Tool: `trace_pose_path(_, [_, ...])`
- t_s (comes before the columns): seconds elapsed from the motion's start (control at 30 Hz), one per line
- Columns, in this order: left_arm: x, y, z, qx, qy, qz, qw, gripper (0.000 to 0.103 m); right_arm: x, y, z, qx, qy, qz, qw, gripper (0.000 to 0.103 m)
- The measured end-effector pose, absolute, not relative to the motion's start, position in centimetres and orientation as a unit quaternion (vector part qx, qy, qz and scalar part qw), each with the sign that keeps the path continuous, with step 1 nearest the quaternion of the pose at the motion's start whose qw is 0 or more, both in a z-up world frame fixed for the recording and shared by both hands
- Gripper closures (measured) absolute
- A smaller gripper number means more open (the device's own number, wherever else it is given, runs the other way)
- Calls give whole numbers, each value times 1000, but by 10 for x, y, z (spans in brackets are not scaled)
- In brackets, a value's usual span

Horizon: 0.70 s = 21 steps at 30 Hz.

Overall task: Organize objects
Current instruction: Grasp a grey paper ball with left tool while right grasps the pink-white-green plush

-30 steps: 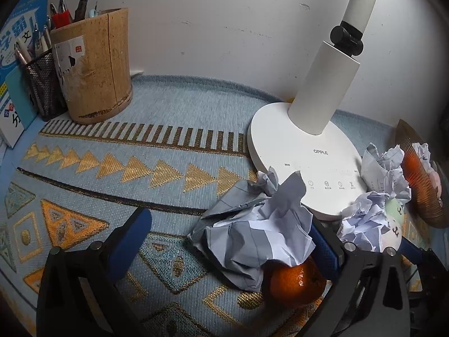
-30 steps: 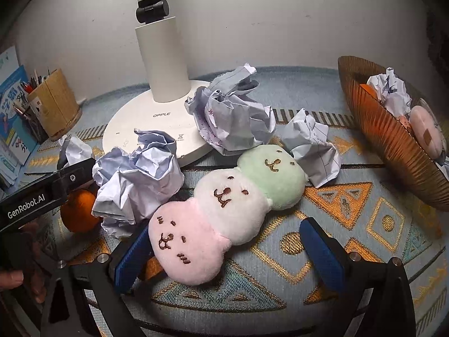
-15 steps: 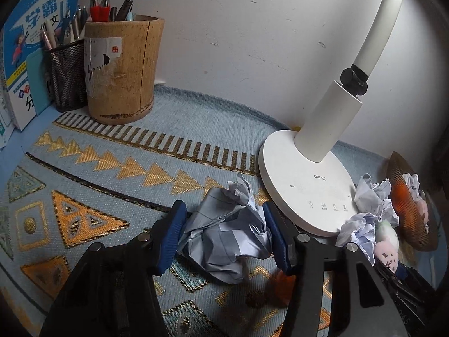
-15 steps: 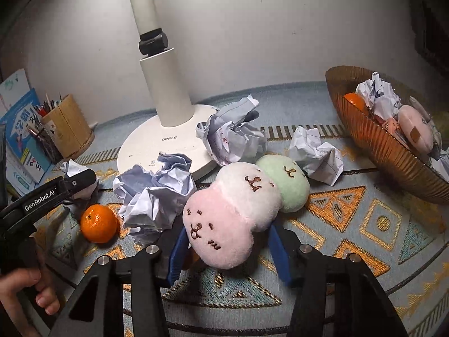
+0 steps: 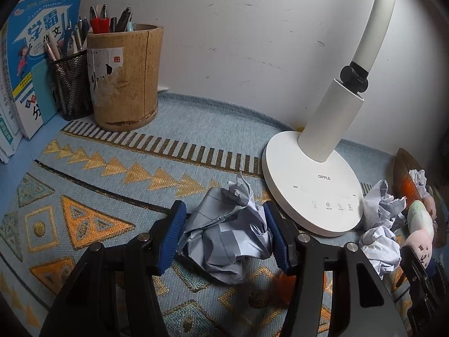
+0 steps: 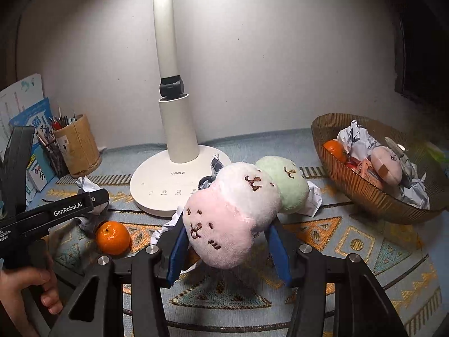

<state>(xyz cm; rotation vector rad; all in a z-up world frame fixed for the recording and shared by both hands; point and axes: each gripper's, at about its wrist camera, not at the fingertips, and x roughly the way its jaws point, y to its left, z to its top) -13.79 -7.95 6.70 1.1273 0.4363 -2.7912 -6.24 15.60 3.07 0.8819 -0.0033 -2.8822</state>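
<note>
Crumpled paper (image 5: 224,241) sits clamped between the jaws of your left gripper (image 5: 223,236), just beside the lamp base (image 5: 311,191), held low over the patterned mat (image 5: 112,174) on the bench. A mandarin (image 6: 113,237) lies loose near it. Your right gripper (image 6: 228,243) has its jaws closed on the pink end of the plush toy (image 6: 238,205), raised off the mat, presumably for transfer to the basket (image 6: 364,191) at right, which already holds similar items.
</note>
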Motion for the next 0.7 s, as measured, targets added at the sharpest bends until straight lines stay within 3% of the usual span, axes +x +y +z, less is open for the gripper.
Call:
trace_pose_path(0.4, [-122,-65,72,366,145,-918,51,48,-37,117,40,225,100,-966,77,51])
trace_pose_path(0.7, [-119,-62,71,357,147,-920,62,47,-35,115,39,226,95,-964,102,51])
